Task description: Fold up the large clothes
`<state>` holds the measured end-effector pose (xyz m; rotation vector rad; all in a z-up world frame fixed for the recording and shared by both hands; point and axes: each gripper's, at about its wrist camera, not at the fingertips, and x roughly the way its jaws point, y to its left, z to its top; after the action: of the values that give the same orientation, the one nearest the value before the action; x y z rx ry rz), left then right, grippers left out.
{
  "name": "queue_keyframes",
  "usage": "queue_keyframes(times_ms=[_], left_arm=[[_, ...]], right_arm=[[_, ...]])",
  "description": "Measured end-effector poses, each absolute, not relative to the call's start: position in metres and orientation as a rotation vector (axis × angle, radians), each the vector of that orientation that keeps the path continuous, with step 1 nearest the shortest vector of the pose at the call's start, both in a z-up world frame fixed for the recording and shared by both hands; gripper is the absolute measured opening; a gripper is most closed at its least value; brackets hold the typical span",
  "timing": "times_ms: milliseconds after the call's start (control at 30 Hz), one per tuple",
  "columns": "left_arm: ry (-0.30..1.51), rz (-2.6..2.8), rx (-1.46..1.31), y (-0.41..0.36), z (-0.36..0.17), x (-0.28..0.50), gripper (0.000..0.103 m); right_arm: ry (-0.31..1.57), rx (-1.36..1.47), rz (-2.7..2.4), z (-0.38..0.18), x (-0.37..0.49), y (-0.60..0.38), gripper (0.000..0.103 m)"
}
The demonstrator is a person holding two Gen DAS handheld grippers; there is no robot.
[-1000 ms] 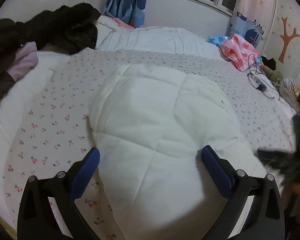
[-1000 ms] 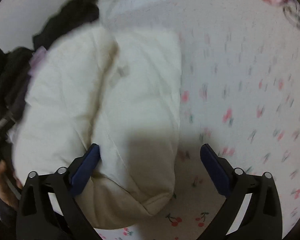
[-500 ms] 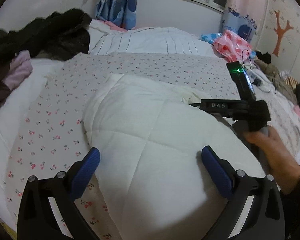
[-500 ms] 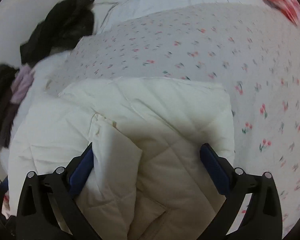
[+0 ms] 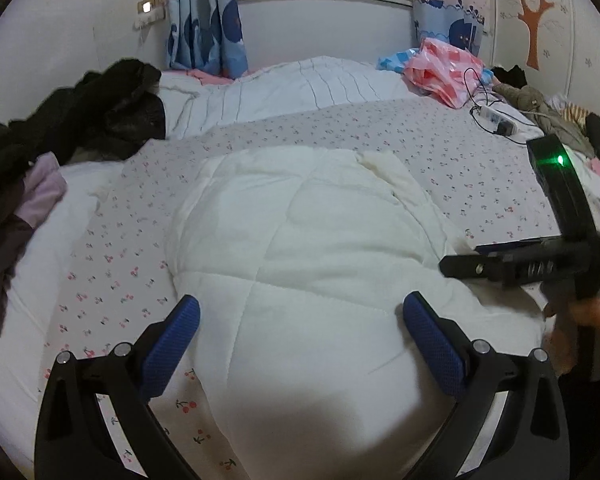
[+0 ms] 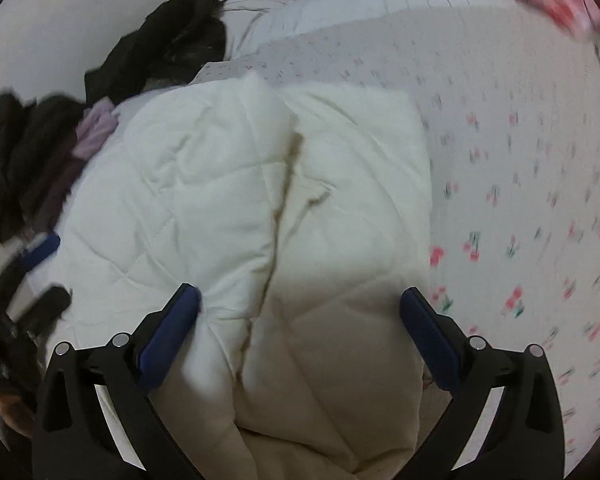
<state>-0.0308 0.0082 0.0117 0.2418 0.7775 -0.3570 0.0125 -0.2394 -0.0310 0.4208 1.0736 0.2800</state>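
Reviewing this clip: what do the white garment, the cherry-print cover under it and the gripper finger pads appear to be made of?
White garment: looks like padded, quilted fabric with a matte finish; stitched seams cross it and the panels puff.
Cherry-print cover: thin woven cloth, probably cotton; it lies flat and matte.
Left gripper finger pads: blue, seemingly rubber or textured plastic with a fine dotted grain, on glossy black arms.

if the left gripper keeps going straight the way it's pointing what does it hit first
Most likely the white padded coat lying on the bed: it fills the gap ahead of the open left gripper, though how near is unclear.
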Motion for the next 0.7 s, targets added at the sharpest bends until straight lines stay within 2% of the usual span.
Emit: queue_keyframes(times_ms=[167,400,600,700], left_arm=[[0.761,-0.359,0.243,0.01,0.015,-0.034,0.097],[0.752,-0.367,0.295,0.002,0.012,-0.041,0.097],[0.773,-0.386,0.262,0.005,0.011,-0.039,0.097],[0.789,-0.383,0.204,0.014,0.011,-0.034,0.097]], right_arm=[[1.025,0.411,0.299,-0.005,-0.014,-0.242,0.097],[1.07,0.517,0.333,-0.044,-0.023,-0.246,0.097],[1.054,0.496,0.325,-0.044,-0.023,-0.245,0.097],[0.953,0.365,0.248,-0.019,-0.035,-0.237,0.097]])
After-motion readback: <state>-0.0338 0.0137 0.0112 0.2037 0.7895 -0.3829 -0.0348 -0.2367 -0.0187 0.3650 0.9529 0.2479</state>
